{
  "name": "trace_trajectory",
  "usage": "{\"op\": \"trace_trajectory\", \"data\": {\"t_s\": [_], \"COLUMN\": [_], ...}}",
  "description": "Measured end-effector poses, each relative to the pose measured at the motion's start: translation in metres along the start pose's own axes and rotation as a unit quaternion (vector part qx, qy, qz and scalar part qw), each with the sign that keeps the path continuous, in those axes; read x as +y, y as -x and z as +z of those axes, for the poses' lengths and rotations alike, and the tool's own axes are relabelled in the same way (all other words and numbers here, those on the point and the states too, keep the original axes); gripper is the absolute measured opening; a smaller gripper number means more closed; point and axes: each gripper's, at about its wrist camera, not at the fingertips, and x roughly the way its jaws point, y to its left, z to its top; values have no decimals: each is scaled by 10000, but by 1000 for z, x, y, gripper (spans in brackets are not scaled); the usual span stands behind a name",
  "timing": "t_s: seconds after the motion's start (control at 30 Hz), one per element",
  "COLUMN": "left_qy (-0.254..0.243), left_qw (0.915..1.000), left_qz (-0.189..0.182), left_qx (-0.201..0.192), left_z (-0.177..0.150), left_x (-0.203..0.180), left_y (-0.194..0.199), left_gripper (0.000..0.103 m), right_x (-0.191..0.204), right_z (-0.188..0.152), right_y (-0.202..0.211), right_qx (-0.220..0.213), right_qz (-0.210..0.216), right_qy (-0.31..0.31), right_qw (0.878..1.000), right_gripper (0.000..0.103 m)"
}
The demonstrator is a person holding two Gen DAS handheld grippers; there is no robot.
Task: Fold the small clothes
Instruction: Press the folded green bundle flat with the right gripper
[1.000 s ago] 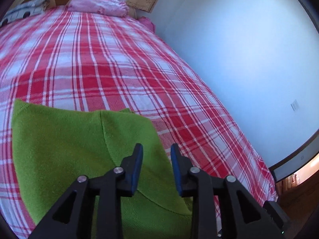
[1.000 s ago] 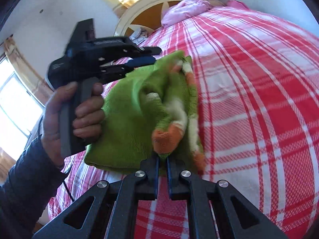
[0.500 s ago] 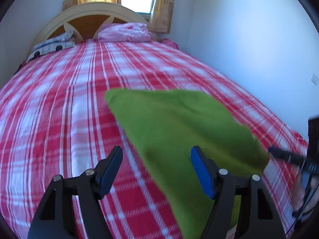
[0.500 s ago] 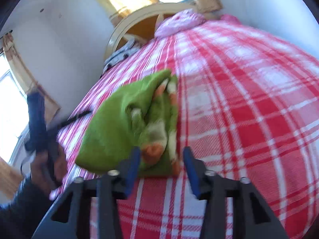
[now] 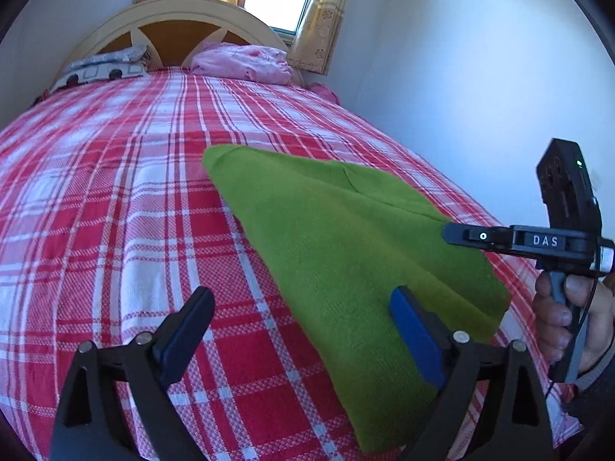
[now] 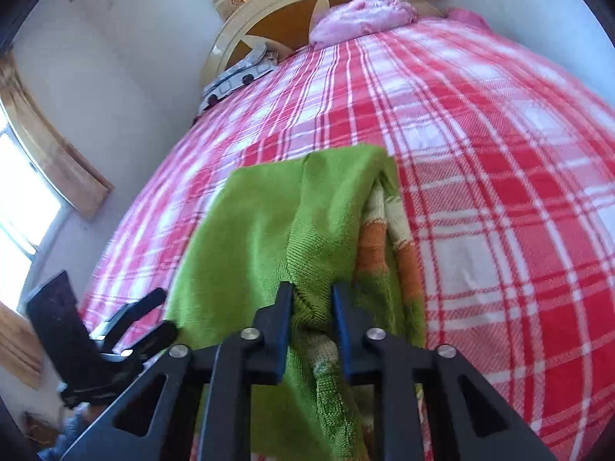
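Observation:
A small green knit sweater (image 5: 346, 238) lies folded on the red plaid bed (image 5: 115, 199), near its foot. Its orange and cream striped parts (image 6: 388, 238) show along the right edge in the right wrist view. My left gripper (image 5: 303, 330) is open wide and empty, just in front of the sweater's near edge. My right gripper (image 6: 311, 307) has its jaws partly closed around a bunched fold of the sweater (image 6: 269, 230) at its near end. The right gripper (image 5: 484, 236) also shows at the sweater's right side in the left wrist view. The left gripper (image 6: 146, 319) shows at lower left, off the cloth.
A pink pillow (image 5: 242, 63) and a patterned pillow (image 5: 100, 71) lie by the curved headboard (image 5: 173, 27). A white wall (image 5: 461, 77) runs along the bed's right side. Curtained windows (image 6: 34, 169) stand at the left and behind the headboard.
My left gripper let go of the sweater, opened wide and drew back. My right gripper opened, then closed in again on a fold. The sweater now lies flatter on the bed.

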Motion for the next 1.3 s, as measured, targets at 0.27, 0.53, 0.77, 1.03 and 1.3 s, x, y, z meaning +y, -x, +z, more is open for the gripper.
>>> {"op": "trace_trajectory", "data": {"t_s": [0.27,0.53,0.77,1.03,1.3], "left_qy": [-201,-278,-61,106,183], "left_qw": [9994,9989,9989,9983,9980], "left_qz": [-112,17,-174,-297,-247], "left_qx": [251,374,442,489,559], "left_z": [-4,-6,-6,-6,-7], "left_x": [-10,-13,-4,2,2], "left_y": [-8,-11,-14,-14,-17], "left_gripper": [103,103,103,103,103], "right_x": [-26,-8,38,65,116], "right_z": [-22,2,27,35,9], "right_y": [3,30,-32,-64,-80], "right_qx": [5,-547,533,649,880], "right_qz": [-683,-932,-333,-999,-575], "right_qy": [-177,-14,767,1127,2007], "right_qw": [9975,9941,9951,9865,9740], "right_gripper": [14,38,38,38,38]}}
